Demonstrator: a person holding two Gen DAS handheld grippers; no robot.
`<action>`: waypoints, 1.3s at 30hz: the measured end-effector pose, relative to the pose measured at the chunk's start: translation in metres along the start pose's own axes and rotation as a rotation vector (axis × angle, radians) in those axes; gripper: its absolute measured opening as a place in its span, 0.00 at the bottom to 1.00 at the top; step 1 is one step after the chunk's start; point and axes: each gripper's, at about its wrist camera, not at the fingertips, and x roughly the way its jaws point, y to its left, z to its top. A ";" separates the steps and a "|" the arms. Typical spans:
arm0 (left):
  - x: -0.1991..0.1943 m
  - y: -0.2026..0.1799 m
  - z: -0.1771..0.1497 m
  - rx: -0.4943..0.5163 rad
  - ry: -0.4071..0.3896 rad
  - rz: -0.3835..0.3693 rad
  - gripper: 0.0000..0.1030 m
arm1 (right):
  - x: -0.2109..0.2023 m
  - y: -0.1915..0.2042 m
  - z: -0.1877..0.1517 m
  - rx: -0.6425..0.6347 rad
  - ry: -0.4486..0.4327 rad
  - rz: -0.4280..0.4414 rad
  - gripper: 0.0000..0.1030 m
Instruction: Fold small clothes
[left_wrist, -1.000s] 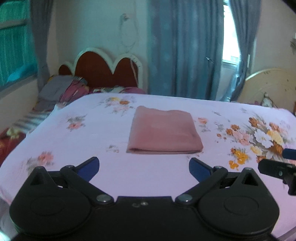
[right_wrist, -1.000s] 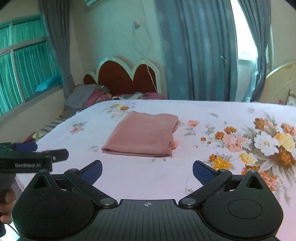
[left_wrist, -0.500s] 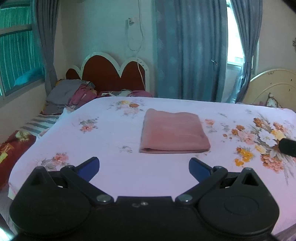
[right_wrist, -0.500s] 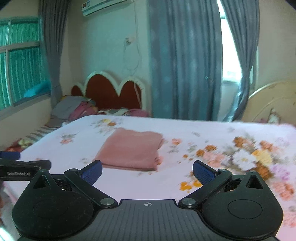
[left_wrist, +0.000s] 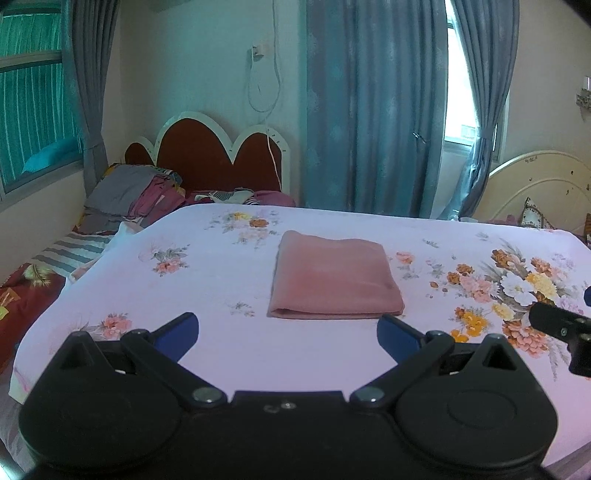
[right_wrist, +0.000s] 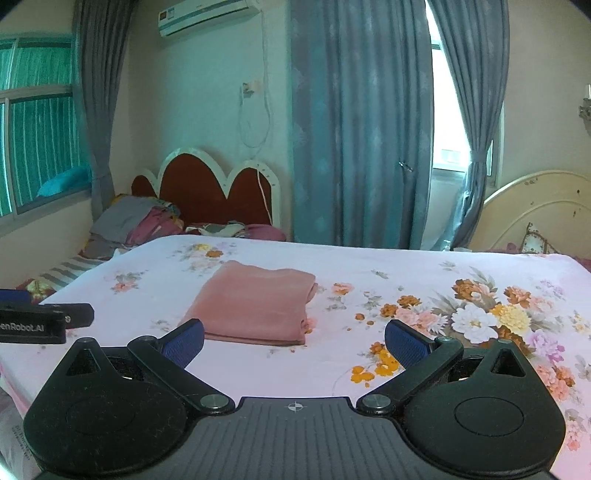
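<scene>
At the far left, a heap of grey and magenta clothes (left_wrist: 129, 195) is piled against the scalloped red headboard (left_wrist: 207, 155), kept off the working surface, perhaps as a stock of garments for folding, though that cannot be confirmed. The left gripper (left_wrist: 287, 334) is held low over the near edge of the floral bedsheet (left_wrist: 207, 280), its blue-padded fingers (left_wrist: 177, 330) spread wide apart with nothing between them; it is judged to be held clear so that the cloth is not disturbed. In the middle of the bed, just beyond both grippers, the pink folded cloth (left_wrist: 334, 275) is laid flat as a neat rectangle, its doubled edge turned toward the near side and its layered ends visible on the right in the right wrist view (right_wrist: 258, 301). The flat, open sheet seems chosen so that edges can be squared. The fold is judged finished or nearly so. To the right, the right gripper (right_wrist: 294, 341) is likewise held apart and empty, near the cloth but not touching it. At the far right, a cream headboard (left_wrist: 535, 184) is leaned near the blue curtains (left_wrist: 369, 110).
</scene>
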 end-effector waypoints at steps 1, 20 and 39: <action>0.000 0.001 0.000 -0.001 0.000 0.000 1.00 | 0.001 0.000 0.000 0.005 0.000 0.001 1.00; 0.000 0.007 0.002 -0.004 0.004 0.015 1.00 | 0.007 0.004 0.000 0.002 0.001 0.026 1.00; 0.005 0.008 0.000 0.000 0.013 0.002 1.00 | 0.006 0.006 -0.004 0.002 0.011 0.027 1.00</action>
